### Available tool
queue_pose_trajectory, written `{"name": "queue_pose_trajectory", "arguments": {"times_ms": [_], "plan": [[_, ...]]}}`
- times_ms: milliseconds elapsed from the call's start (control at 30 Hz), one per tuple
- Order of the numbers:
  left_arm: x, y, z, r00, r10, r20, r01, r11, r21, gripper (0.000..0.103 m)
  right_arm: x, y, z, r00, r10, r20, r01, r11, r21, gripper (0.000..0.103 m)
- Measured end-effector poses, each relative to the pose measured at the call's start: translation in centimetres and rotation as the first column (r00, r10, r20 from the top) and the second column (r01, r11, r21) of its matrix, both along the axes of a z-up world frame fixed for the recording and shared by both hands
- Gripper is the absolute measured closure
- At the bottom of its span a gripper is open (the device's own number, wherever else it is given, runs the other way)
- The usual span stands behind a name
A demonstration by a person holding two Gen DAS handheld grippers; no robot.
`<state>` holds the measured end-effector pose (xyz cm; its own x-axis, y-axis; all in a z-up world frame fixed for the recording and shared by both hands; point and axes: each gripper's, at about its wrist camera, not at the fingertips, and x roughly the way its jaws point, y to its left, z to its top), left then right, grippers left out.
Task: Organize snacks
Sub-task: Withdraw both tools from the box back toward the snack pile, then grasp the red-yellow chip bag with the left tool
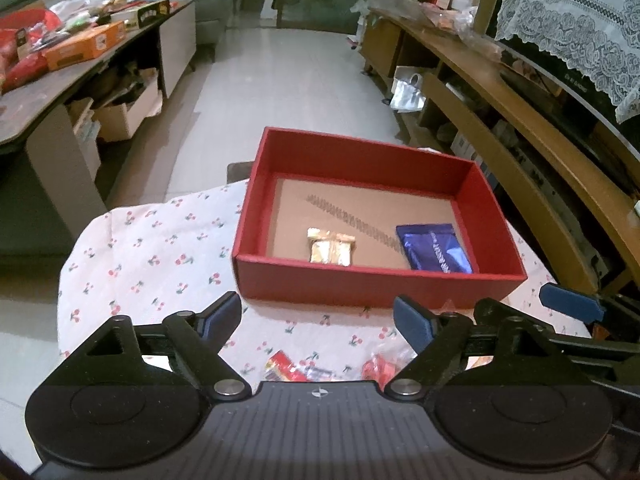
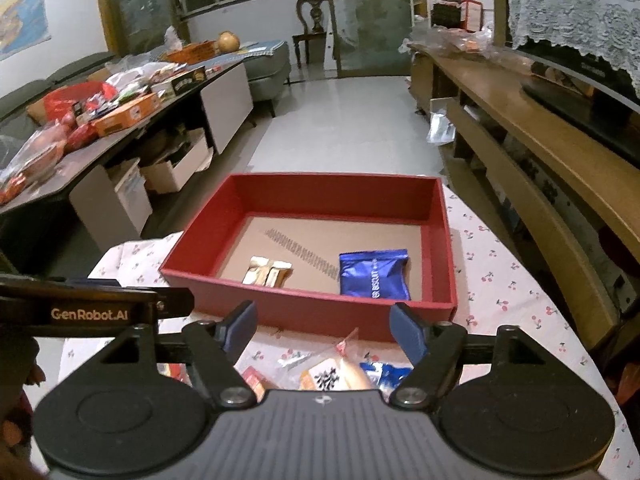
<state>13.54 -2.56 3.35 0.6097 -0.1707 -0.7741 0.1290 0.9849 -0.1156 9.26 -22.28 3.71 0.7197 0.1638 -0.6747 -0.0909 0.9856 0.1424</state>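
A red box (image 1: 376, 284) (image 2: 304, 312) stands on a table with a cherry-print cloth (image 1: 160, 264) (image 2: 520, 280). Inside lie a gold-wrapped snack (image 1: 331, 247) (image 2: 267, 271) and a blue biscuit packet (image 1: 434, 247) (image 2: 375, 276). My left gripper (image 1: 318, 316) is open and empty, just in front of the box's near wall. My right gripper (image 2: 322, 328) is open and empty, also in front of the box; one of its fingers (image 1: 572, 304) shows in the left wrist view. Loose snack packets (image 1: 292, 368) (image 2: 340, 372) lie on the cloth below both grippers, partly hidden.
A low dark table (image 1: 36, 96) (image 2: 52, 184) cluttered with snack boxes and bags stands to the left. A long wooden sideboard (image 1: 520, 128) (image 2: 540, 132) runs along the right. Tiled floor (image 1: 280, 80) (image 2: 340, 120) lies beyond the box.
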Motion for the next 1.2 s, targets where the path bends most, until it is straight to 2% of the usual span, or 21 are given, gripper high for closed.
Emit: {"name": "queue_pose_trajectory", "arguments": {"times_ms": [233,333,467,567,700,800,867,1100,1200], "plan": [[-0.9,2.6,-0.6,0.999,0.029,-0.023,-0.028,1.0,0.013,0.015,-0.3,1.6,-1.3,0.996,0.062,-0.059,-0.064,0.997,-0.039,0.016],[-1.4,3.8,-1.0,0.999,0.029,-0.041,-0.028,0.999,0.017,0.014,-0.6,1.7,-2.1,0.992,0.076,-0.103,-0.078,0.997,-0.017,0.016],[-2.1,4.3,-1.9,0.998,-0.011,-0.06,0.013,1.0,0.029,0.014,-1.8,1.3,-2.7,0.99,0.053,-0.127,-0.054,0.999,-0.004,0.016],[-2.9,3.7,-2.6,0.994,-0.083,-0.077,0.087,0.995,0.051,0.014,-2.9,0.8,-3.0,0.99,0.025,-0.138,-0.025,1.0,0.007,0.015],[-3.9,2.4,-3.8,0.973,-0.214,-0.084,0.222,0.969,0.111,0.014,-4.2,0.3,-3.3,0.986,0.005,-0.164,-0.001,1.0,0.03,0.015],[-4.3,1.3,-4.7,0.95,-0.304,-0.069,0.312,0.931,0.189,0.013,-4.9,0.2,-3.7,0.982,0.004,-0.187,0.005,0.999,0.047,0.015],[-4.1,0.9,-5.5,0.941,-0.33,-0.075,0.339,0.914,0.225,0.012,-5.1,0.4,-4.0,0.979,0.01,-0.202,-0.001,0.999,0.049,0.015],[-2.4,1.0,-7.6,0.933,-0.328,-0.147,0.35,0.921,0.169,0.013,-4.9,1.4,-4.8,0.973,0.037,-0.226,-0.028,0.999,0.045,0.015],[-2.9,1.0,-7.8,0.934,-0.315,-0.166,0.338,0.932,0.133,0.021,-4.7,1.7,-5.0,0.971,0.048,-0.233,-0.036,0.998,0.052,0.015]]}}
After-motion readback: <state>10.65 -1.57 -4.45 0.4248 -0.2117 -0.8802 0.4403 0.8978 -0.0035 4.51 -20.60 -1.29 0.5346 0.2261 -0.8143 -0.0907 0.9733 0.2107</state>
